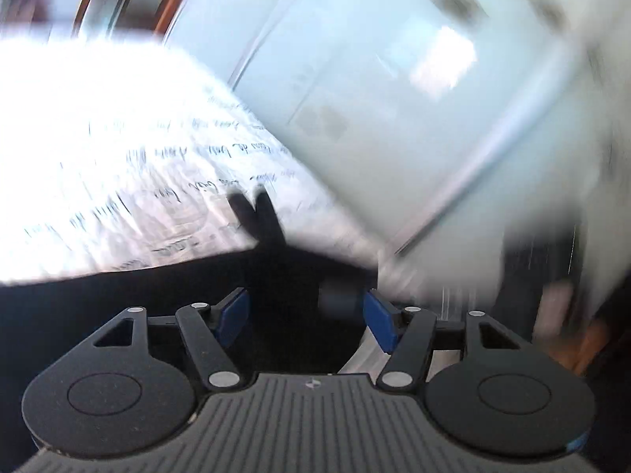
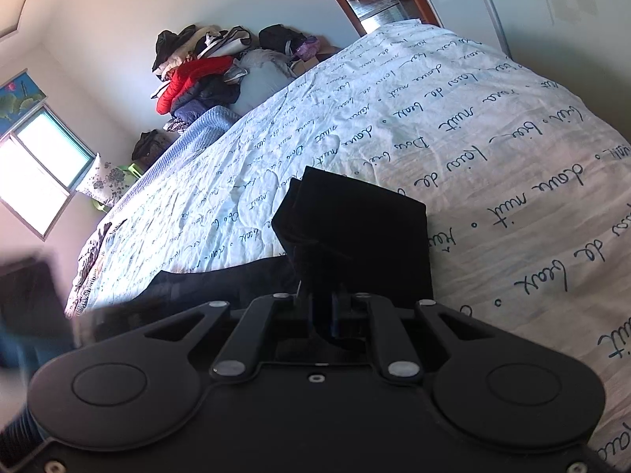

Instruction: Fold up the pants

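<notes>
Pinching the black pants (image 2: 355,220) at frame centre, your right gripper (image 2: 321,307) is clenched on a folded edge over the bedspread (image 2: 473,126), so carry it flat while your left gripper (image 1: 305,313) hangs spread, grasping nothing.

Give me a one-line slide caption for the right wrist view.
Right gripper shut on black pants, lifting a fold above the script-printed bedspread.

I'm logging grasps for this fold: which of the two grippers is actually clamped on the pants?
The right gripper: its jaws are closed on the black pants. The left gripper is open, gripping nothing.
</notes>
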A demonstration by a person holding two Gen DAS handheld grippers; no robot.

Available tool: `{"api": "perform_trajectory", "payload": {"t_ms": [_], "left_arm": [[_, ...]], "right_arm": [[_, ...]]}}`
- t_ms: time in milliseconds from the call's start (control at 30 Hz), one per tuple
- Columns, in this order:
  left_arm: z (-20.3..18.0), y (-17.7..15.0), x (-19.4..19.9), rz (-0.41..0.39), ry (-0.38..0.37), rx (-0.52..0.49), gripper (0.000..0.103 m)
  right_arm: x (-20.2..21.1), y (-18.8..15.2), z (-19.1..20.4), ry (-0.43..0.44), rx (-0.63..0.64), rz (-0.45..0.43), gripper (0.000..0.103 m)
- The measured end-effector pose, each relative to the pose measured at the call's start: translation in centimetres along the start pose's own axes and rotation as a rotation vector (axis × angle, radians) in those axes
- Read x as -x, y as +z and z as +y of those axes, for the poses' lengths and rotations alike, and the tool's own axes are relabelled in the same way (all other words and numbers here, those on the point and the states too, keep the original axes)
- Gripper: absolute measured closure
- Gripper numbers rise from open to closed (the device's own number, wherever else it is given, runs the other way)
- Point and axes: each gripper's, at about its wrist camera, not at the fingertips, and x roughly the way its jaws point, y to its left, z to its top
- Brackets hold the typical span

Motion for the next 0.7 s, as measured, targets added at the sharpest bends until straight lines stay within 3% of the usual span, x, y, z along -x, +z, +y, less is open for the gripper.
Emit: {"api": "perform_trajectory", "payload": {"t_ms": [67,167,333,433,500,700], "left_arm": [[2.1,2.4,-1.3,-0.002,0.009,0.119,0.038],[3.2,3.7,-4.0,0.070,-0.011,0.233,0.039],[2.7,3.7,-6.6,0.145,-0.034,0.250,0.043],[2.9,3.2,-8.0,0.174,0.029,0.278,0.063],[3.6,2.9,-8.4,0.189,0.019,0.294,0.085],[3.2,2.6,-8.0,0.187,0.031,0.264,0.098]], "right_arm": [[0.0,0.0,0.1,0.004,0.002,-0.001,0.094],[0.2,0.0,0.3,0.006,0.016,-0.007,0.094],[0.1,0.0,0.2,0.003,0.023,-0.008,0.094],[0.1,-0.2,0.4,0.003,0.034,-0.007,0.094],[0.1,-0.3,0.6,0.008,0.037,-0.004,0.094],[0.1,-0.9,0.5,0.006,0.021,-0.010,0.091]]}}
